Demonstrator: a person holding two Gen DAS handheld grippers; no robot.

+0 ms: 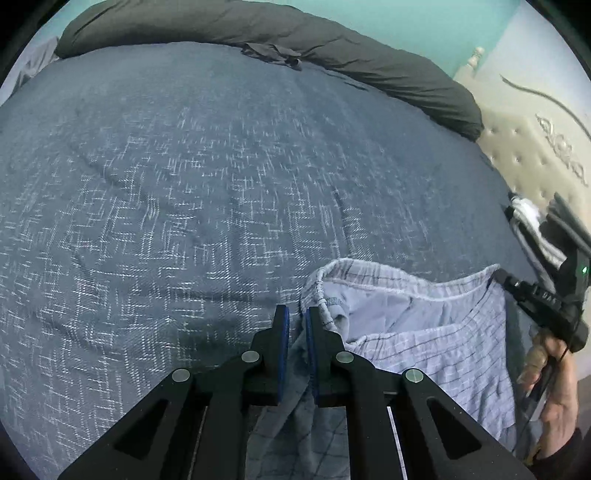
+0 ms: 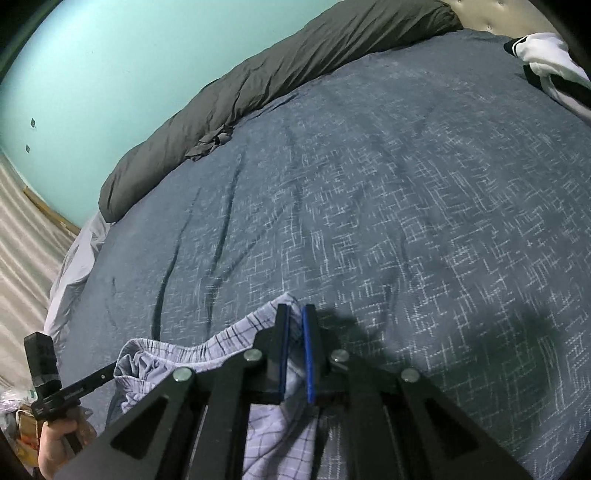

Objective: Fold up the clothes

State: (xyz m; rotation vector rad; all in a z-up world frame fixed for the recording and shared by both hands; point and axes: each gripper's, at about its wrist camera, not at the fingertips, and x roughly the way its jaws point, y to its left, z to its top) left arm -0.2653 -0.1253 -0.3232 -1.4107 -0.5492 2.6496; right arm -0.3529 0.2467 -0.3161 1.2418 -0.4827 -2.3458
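- Plaid shorts (image 1: 424, 332), pale lavender with thin dark check lines, hang over the near edge of a bed, stretched between the two grippers by the waistband; the waistband gapes so the plain inner side shows
- Left gripper (image 1: 296, 325) is pinched on one end of the waistband; cloth runs down between its blue pads and bunches below them
- Right gripper (image 2: 295, 325) is pinched on the other end of the waistband; the checked cloth fills the narrow gap between its pads and hangs beneath
- Each gripper shows in the other's camera: the right one at the far right of the left wrist view, held by a hand (image 1: 554, 391); the left one at the lower left of the right wrist view, held by a hand (image 2: 61, 439)
- Bed cover (image 1: 221, 203) is dark blue with a white cross-hatch weave, creased in places; it fills most of both views beyond the shorts
- Dark grey duvet (image 1: 258, 26) lies rolled along the far edge of the bed, against a turquoise wall (image 2: 110, 74)
- Tufted cream headboard (image 1: 524, 147) stands at the right; a white and black garment (image 2: 550, 62) lies on the bed near it, well apart from the shorts
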